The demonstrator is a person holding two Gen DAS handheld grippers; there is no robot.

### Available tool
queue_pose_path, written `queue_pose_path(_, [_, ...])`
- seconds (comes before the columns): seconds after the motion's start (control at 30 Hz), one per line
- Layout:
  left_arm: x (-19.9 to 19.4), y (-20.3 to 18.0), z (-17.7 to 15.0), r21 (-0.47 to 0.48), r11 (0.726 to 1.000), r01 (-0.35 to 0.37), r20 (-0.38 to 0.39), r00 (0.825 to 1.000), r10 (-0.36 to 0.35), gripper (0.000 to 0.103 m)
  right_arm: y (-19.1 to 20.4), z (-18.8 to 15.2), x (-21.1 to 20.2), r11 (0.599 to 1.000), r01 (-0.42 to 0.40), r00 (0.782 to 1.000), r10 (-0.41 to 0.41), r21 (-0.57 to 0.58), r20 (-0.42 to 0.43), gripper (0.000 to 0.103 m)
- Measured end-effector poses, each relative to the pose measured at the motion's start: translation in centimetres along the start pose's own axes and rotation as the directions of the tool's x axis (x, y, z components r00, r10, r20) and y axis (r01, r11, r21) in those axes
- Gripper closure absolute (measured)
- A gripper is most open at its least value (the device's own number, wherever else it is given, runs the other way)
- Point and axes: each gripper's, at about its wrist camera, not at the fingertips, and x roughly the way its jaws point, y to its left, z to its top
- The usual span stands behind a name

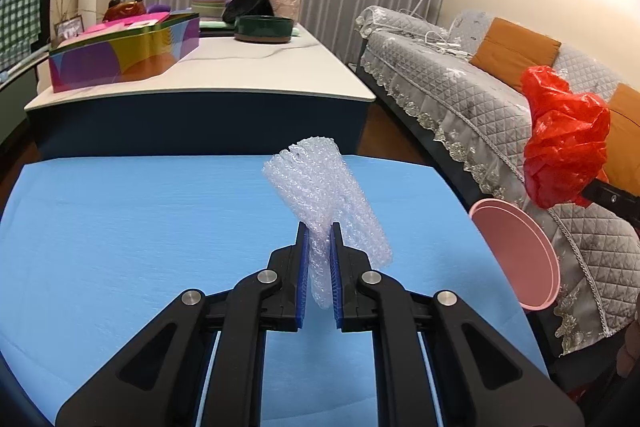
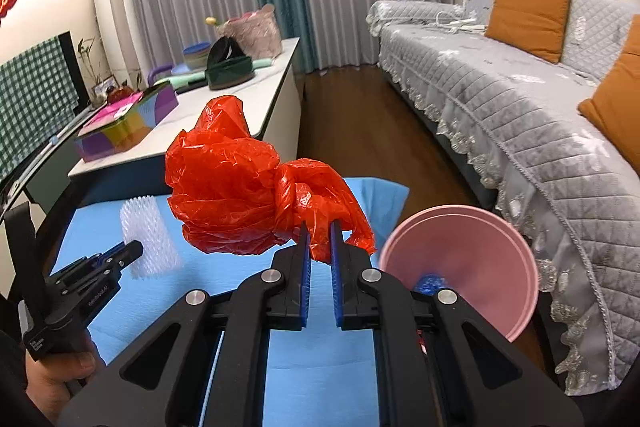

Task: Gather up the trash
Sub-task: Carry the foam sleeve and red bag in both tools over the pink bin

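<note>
My left gripper (image 1: 319,231) is shut on a strip of clear bubble wrap (image 1: 320,187), lifted above the blue-covered table (image 1: 120,227). The right wrist view shows that same bubble wrap (image 2: 148,243) and left gripper (image 2: 134,251) at the lower left, held by a hand. A crumpled red plastic bag (image 2: 240,195) hangs in the air with my right gripper (image 2: 320,227) shut on it. From the left wrist view the red bag (image 1: 564,139) shows at the far right. A pink bin (image 2: 472,259) stands past the table's right edge, with something blue at its bottom.
A long white counter (image 1: 240,75) behind the table carries a colourful box (image 1: 124,51), a dark green round tin (image 1: 264,27) and stacked bowls. A grey quilted sofa (image 2: 520,99) with orange cushions runs along the right. Wooden floor lies between.
</note>
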Motion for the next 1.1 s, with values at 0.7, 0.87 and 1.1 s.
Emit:
queue_pose_path(0.7, [-0.4,-3.7,-0.6,0.059,0.998,0.037,0.041,0.998,-0.04,0.093,-6.0,-2.1,0.8,0.989,0.061,0.998,-0.064,0.133,0.015,0.094])
queue_pose_path(0.87, [0.0,-4.2,-0.7,0.067,0.997,0.044,0.037,0.998,-0.046,0.093,-6.9,-1.8,0.9,0.985,0.072,0.997,-0.076,0.154,0.021,0.094])
queue_pose_path(1.1, [0.3,-5.1,-1.0,0.083,0.995,0.052,0.035,0.998,-0.055,0.093,-8.0,-1.3,0.7,0.981,0.096,0.994,-0.104,0.17,0.044,0.094])
